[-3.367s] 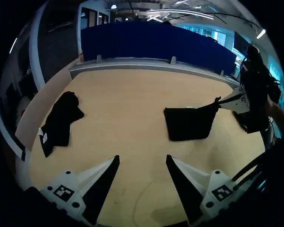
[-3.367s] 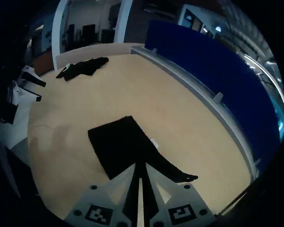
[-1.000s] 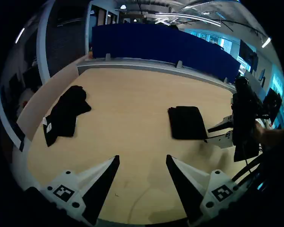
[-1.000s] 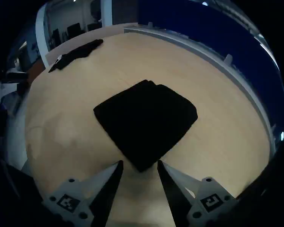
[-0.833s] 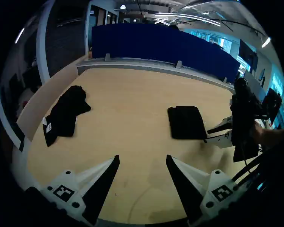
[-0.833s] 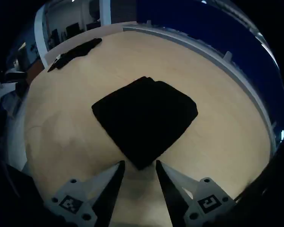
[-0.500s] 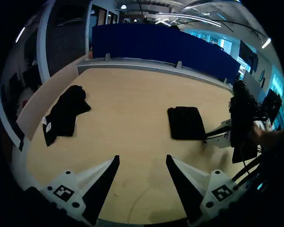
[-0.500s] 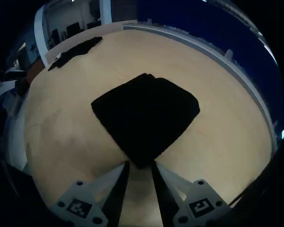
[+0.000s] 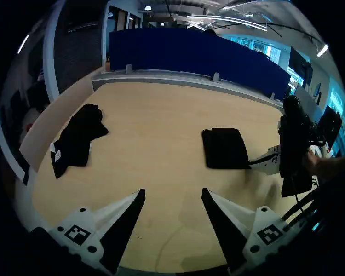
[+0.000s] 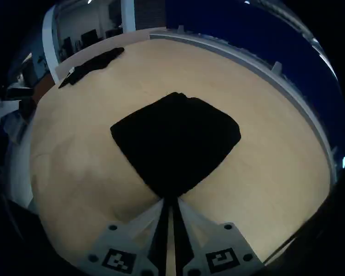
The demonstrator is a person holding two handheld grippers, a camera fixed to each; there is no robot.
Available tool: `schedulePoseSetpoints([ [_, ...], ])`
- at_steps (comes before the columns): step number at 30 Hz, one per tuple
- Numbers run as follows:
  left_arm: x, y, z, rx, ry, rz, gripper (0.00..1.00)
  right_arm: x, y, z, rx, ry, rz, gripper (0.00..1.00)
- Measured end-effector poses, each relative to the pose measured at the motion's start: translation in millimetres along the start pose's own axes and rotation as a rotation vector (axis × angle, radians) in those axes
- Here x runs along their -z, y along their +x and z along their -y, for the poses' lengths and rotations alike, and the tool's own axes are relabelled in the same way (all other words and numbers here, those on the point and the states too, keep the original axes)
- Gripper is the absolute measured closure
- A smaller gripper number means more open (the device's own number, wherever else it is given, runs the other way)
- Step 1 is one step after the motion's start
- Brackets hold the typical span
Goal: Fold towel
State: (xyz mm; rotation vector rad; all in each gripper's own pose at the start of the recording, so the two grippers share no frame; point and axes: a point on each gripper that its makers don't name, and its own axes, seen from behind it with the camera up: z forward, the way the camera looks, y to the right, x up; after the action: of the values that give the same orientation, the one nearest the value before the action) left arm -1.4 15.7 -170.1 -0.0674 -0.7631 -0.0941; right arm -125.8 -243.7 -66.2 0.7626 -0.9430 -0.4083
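A black towel (image 10: 175, 142), folded into a flat square, lies on the light wooden table (image 10: 264, 175). My right gripper (image 10: 171, 201) is shut, its fingertips meeting on the towel's nearest corner. In the left gripper view the same towel (image 9: 224, 148) rests right of centre, and the right gripper (image 9: 255, 161), held by a person's hand (image 9: 320, 164), touches its right edge. My left gripper (image 9: 172, 195) hovers open above bare table near the front edge, well short of the towel, with nothing between its fingers.
A second crumpled black cloth (image 9: 76, 138) lies at the table's left side, seen far off as the black cloth (image 10: 92, 64) in the right gripper view. A blue partition (image 9: 195, 50) runs behind the table's far edge. Bare wood (image 9: 154, 124) separates the two cloths.
The right gripper's fingers have come together from open to shut on the towel's near corner. The left gripper has stayed open and almost still.
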Motion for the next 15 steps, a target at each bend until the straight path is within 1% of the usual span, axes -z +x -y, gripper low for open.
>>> schedulePoseSetpoints([
  [5,0.0,2,-1.0,-0.004,-0.002,-0.002,0.09,7.4,9,-2,0.019,0.001,-0.021,0.95],
  [8,-1.0,6,-1.9,-0.006,-0.006,-0.007,0.09,16.4,20,-7,0.032,-0.012,-0.043,0.95],
  [15,-2.0,17,-5.5,-0.015,-0.014,-0.027,0.09,44.8,64,-19,0.073,-0.039,-0.115,0.95],
])
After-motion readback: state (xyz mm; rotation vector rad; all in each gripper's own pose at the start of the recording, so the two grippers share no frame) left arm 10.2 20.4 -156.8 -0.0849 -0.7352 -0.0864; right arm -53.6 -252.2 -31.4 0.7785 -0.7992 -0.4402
